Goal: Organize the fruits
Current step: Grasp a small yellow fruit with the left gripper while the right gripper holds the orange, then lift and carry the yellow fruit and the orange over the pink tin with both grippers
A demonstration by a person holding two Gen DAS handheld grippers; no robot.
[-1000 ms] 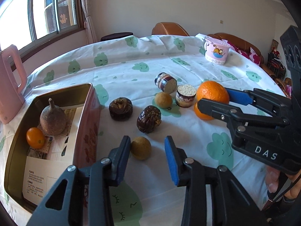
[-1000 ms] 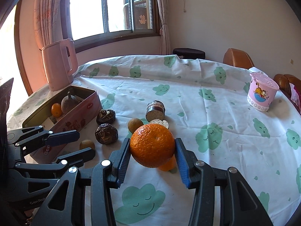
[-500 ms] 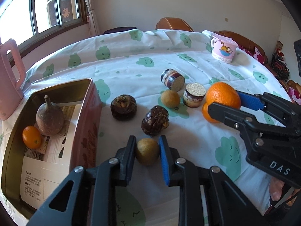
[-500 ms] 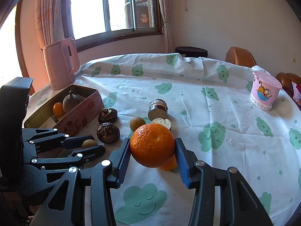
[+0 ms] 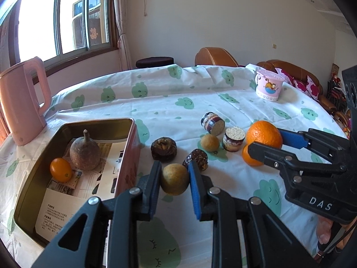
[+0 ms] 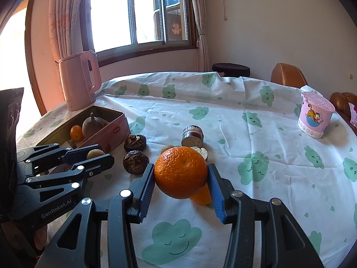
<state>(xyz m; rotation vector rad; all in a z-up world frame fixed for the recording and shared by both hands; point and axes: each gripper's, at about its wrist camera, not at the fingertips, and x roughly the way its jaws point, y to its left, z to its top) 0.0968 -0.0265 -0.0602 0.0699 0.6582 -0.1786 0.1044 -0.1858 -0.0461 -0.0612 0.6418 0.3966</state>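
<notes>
Now lifted clear of the bench: small tan fruit clamped in left tool, beside tin at bench's left edge; large orange clamped in right tool. Risk: round fruit slipping from narrow pads, rolling off.

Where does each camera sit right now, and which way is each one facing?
Left wrist: sits on the left claw, looking down-forward across the table; its fingers clamp a small yellow-brown fruit; the right claw shows at right.
Right wrist: sits on the right claw, facing the window; its fingers clamp the big orange; the left claw shows at left.
Shared: tin box, pink kettle, cartoon cup, both fruits.
</notes>
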